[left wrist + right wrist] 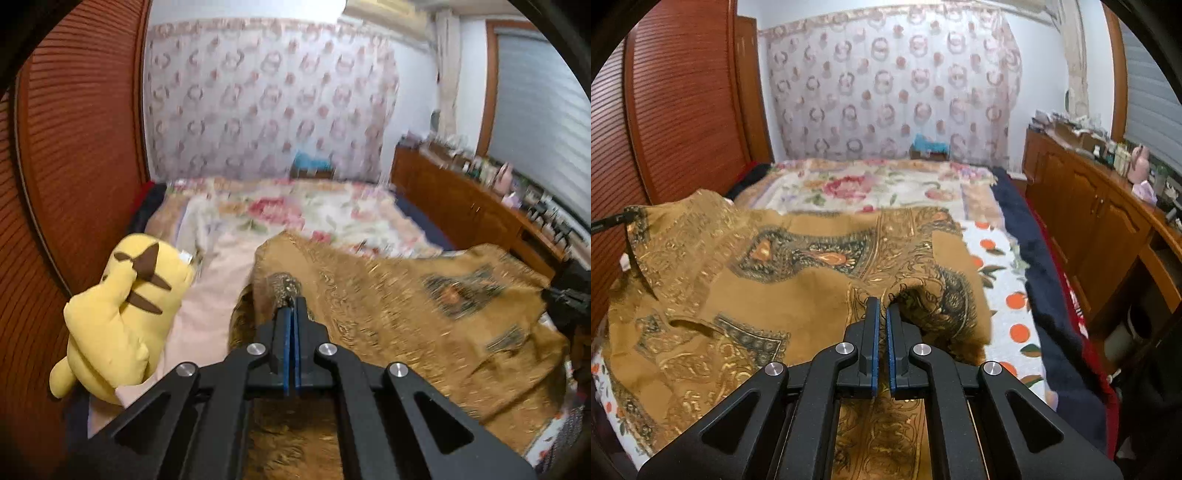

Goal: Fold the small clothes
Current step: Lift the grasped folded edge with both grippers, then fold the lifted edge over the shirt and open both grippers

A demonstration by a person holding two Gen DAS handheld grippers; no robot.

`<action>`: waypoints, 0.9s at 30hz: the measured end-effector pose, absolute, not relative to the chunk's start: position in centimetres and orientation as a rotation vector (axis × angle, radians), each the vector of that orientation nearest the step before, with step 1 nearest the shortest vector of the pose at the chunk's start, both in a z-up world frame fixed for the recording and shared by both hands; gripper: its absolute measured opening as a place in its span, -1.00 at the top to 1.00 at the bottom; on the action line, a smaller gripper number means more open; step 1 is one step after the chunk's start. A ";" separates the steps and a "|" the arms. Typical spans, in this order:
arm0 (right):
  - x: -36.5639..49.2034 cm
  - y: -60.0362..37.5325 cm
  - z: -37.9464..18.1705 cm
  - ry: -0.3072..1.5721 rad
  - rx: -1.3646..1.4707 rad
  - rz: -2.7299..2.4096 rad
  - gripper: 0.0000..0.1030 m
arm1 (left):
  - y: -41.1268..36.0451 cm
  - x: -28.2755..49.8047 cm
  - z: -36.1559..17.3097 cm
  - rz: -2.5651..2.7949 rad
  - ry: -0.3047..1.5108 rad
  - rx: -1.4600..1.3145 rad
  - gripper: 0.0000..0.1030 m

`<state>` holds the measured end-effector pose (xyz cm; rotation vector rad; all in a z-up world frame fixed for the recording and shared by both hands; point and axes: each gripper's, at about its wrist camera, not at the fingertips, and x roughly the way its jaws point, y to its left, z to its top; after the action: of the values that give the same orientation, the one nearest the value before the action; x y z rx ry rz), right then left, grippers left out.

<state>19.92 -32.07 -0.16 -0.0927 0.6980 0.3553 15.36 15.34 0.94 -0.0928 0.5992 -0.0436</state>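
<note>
Two grippers each hold one part of the same brown patterned garment (798,280). The left gripper (291,302) has its blue pads (287,343) pressed together on a bunched edge of the cloth, which stands up just past the tips. The right gripper (882,304) is closed almost fully, with a fold of the same cloth pinched at the tips and only a narrow gap between the pads (874,347) behind it.

Outward from the fingers, the garment spreads over the near part of the bed (1008,280). In the right wrist view it lies mostly to the left of the right gripper and runs toward the left gripper (613,220), whose tip shows at the far left edge, raised with the cloth hanging from it. So the long axis of the cloth goes from one gripper to the other, across the bed. The two held points are well apart, and the middle of the cloth sags onto the bed with loose folds.

I judge that the fold depends on carrying one held edge across this axis. The left side seems higher. A yellow plush toy (125,310) lies just beside the cloth on the left.
</note>
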 end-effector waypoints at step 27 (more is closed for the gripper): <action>6.8 -36.3 0.8 0.798 -0.076 0.417 0.94 | 16.7 0.7 -6.2 0.039 0.662 -0.196 1.00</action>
<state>6.85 -36.29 0.79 -0.0763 0.7980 0.4166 0.74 16.73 -6.17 -0.1964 0.6616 0.0392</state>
